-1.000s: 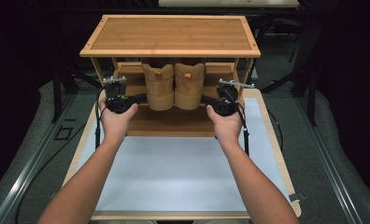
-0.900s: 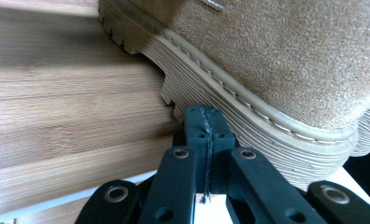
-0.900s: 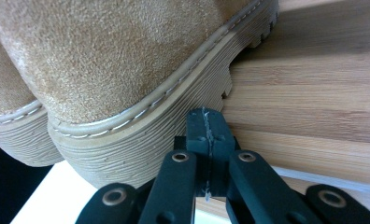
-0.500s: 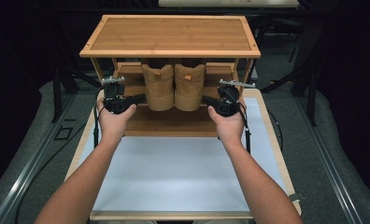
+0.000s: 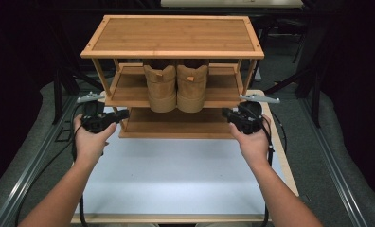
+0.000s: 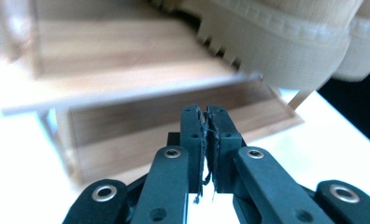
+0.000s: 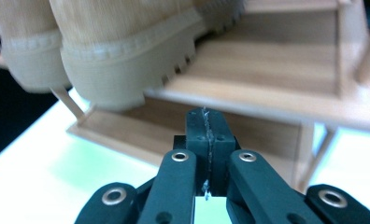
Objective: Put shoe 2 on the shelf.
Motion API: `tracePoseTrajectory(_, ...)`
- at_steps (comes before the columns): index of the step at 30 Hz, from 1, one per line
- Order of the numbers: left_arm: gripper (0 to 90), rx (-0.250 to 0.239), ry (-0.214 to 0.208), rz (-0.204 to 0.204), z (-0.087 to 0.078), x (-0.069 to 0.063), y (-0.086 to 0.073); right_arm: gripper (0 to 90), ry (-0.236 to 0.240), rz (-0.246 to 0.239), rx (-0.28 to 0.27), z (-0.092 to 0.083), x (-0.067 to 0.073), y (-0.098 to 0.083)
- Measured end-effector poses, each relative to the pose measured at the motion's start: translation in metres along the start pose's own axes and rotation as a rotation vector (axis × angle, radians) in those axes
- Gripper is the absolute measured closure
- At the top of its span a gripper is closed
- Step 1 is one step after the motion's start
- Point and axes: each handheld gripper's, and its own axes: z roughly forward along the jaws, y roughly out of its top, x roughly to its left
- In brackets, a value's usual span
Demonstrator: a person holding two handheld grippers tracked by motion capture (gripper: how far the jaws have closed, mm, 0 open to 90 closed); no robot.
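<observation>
A pair of tan boots (image 5: 176, 86) stands side by side on the middle shelf of a three-tier bamboo rack (image 5: 172, 36), which sits at the far edge of the white worktop (image 5: 176, 175). The heels face the person and overhang the front lip of that shelf. The left tool (image 5: 120, 114) is held near the rack's front left post, close to the worktop's left edge, and the right tool (image 5: 225, 113) near the front right post; both are level with the bottom shelf and apart from the boots. In the left gripper view the left tool (image 6: 206, 110) shows its pads all but together, a thin gap between them after a slight opening just now, with nothing held. In the right gripper view the right tool (image 7: 205, 114) has its pads pressed fully together, also empty. The boots (image 7: 122, 56) appear to be suede or nubuck over a thick lugged rubber sole: judged moderately heavy for their size, stiff at the sole and heel, softer and yielding at the padded collar. The surface looks matte and should give fair grip, though a pinch on the soft collar alone may let the boot sag and swing. The firmest hold would probably be across the heel counter or the rear collar edge of each boot, which faces the tools. Both tools would have to open well wider first. The low clearance under the top shelf calls for drawing the boots straight out towards the near edge.
</observation>
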Motion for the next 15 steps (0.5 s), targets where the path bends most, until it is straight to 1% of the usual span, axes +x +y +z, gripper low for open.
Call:
tracePoseTrajectory(2, 83.2, 0.001, 0.013, 0.01, -0.008, 0.006, -0.016, 90.0, 0.001, -0.011, 0.013, -0.009, -0.006, -0.011)
tracePoseTrajectory(3, 81.6, 0.007, 0.022, 0.015, -0.011, 0.009, -0.024, 90.0, -0.022, -0.016, 0.007, -0.012, -0.008, -0.018)
tracePoseTrajectory(4, 80.6, 0.006, 0.034, 0.022, -0.013, 0.013, -0.033, 90.0, -0.02, -0.025, 0.018, -0.017, -0.011, -0.026)
tracePoseTrajectory(5, 79.5, 0.009, 0.043, 0.028, -0.016, 0.017, -0.045, 90.0, -0.042, -0.027, 0.013, -0.019, -0.014, -0.034)
tracePoseTrajectory(6, 77.4, 0.01, 0.053, 0.035, -0.017, 0.02, -0.055, 90.0, -0.046, -0.024, 0.024, -0.022, -0.018, -0.045)
tracePoseTrajectory(7, 76.6, 0.011, 0.061, 0.037, -0.017, 0.023, -0.063, 90.0, -0.048, -0.012, 0.032, -0.023, -0.022, -0.054)
tracePoseTrajectory(8, 75.3, 0.027, 0.068, 0.037, -0.016, 0.026, -0.072, 89.9, -0.044, -0.002, 0.04, -0.024, -0.024, -0.061)
tracePoseTrajectory(9, 73.9, 0.039, 0.077, 0.033, -0.016, 0.03, -0.081, 89.7, -0.051, 0.009, 0.046, -0.024, -0.027, -0.07)
tracePoseTrajectory(10, 72.5, 0.044, 0.08, 0.024, -0.015, 0.034, -0.089, 89.3, -0.055, 0.024, 0.052, -0.024, -0.031, -0.078)
tracePoseTrajectory(11, 70.5, 0.044, 0.078, 0.012, -0.014, 0.037, -0.097, 88.5, -0.073, 0.036, 0.045, -0.023, -0.034, -0.087)
tracePoseTrajectory(12, 69.0, 0.047, 0.081, 0.003, -0.014, 0.04, -0.104, 88.1, -0.052, 0.045, 0.069, -0.023, -0.038, -0.095)
tracePoseTrajectory(14, 65.4, 0.053, 0.086, -0.01, -0.012, 0.046, -0.116, 87.5, -0.1, 0.066, 0.071, -0.019, -0.044, -0.11)
tracePoseTrajectory(15, 63.1, 0.057, 0.093, -0.01, -0.011, 0.049, -0.121, 86.7, -0.103, 0.074, 0.082, -0.018, -0.048, -0.117)
